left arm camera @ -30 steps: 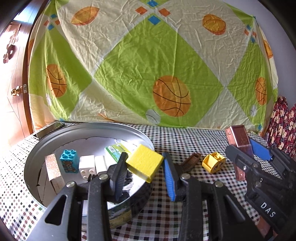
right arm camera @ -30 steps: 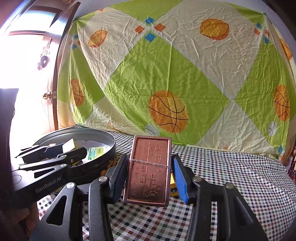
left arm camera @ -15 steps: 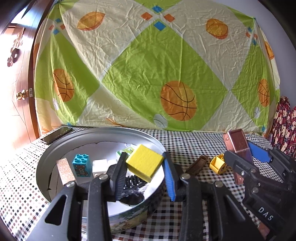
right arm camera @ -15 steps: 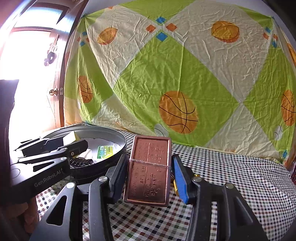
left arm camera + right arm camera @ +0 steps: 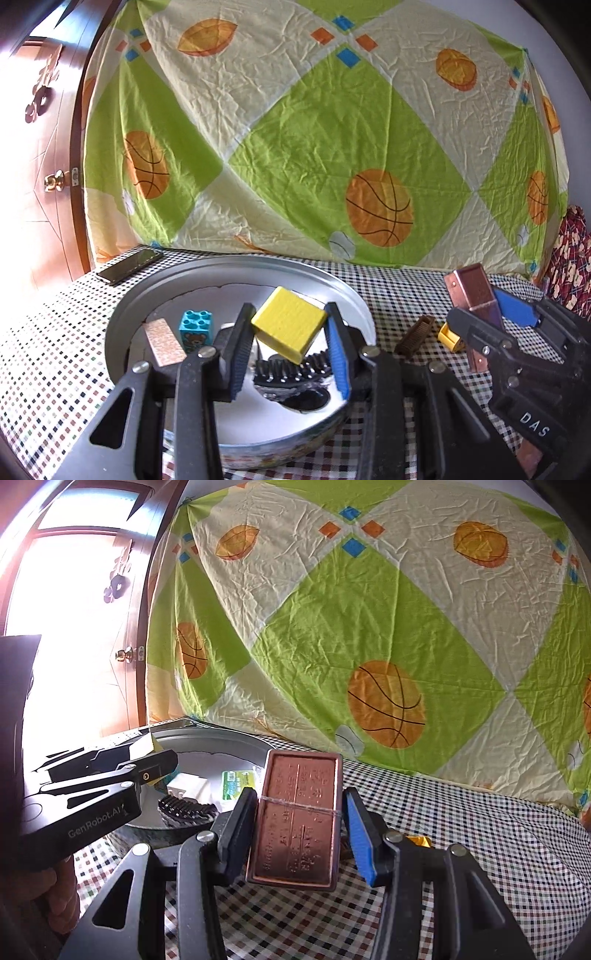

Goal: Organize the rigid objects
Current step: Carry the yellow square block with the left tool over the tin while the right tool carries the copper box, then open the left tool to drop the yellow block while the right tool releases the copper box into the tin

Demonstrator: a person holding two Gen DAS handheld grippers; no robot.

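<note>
Sheet [image 5: 332, 147] hangs across the whole back, green and cream with basketballs. Door [image 5: 40, 184] at far left, bright.

Tabletop [image 5: 406, 295] under a checked cloth.

Tin [image 5: 354, 295]: round, metal, on the tabletop left of centre in my left view. In my right view it sits at left behind the left gripper.

My left gripper [image 5: 290, 341] hangs over the tin's near side, pinching the yellow block [image 5: 290, 328] at two opposite corners, block tilted, clear of the tin floor.

My right gripper [image 5: 299, 821] is to the right of the tin, above the cloth, clamped on the copper box [image 5: 297, 818]. Box stands upright between the pads, embossed face to the camera, a thin band round its middle. From the left view I see it edge-on at right [image 5: 474, 291].

Phone [image 5: 129, 264] lies flat on the tabletop behind the tin, at left.

Inside the tin:
- black comb [image 5: 291, 371] on the floor under the yellow block
- pink block [image 5: 164, 341], left side, leaning
- blue brick [image 5: 195, 328] with a bear print, just right of the pink block
- white brick [image 5: 188, 786] and green packet [image 5: 238, 782], visible from the right view only

On the cloth between tin and right gripper: brown comb [image 5: 415, 335], then a small yellow toy [image 5: 450, 336] just right of it, partly hidden by the right gripper.

A hand [image 5: 62, 893] shows under the left gripper body, low left in my right view.
</note>
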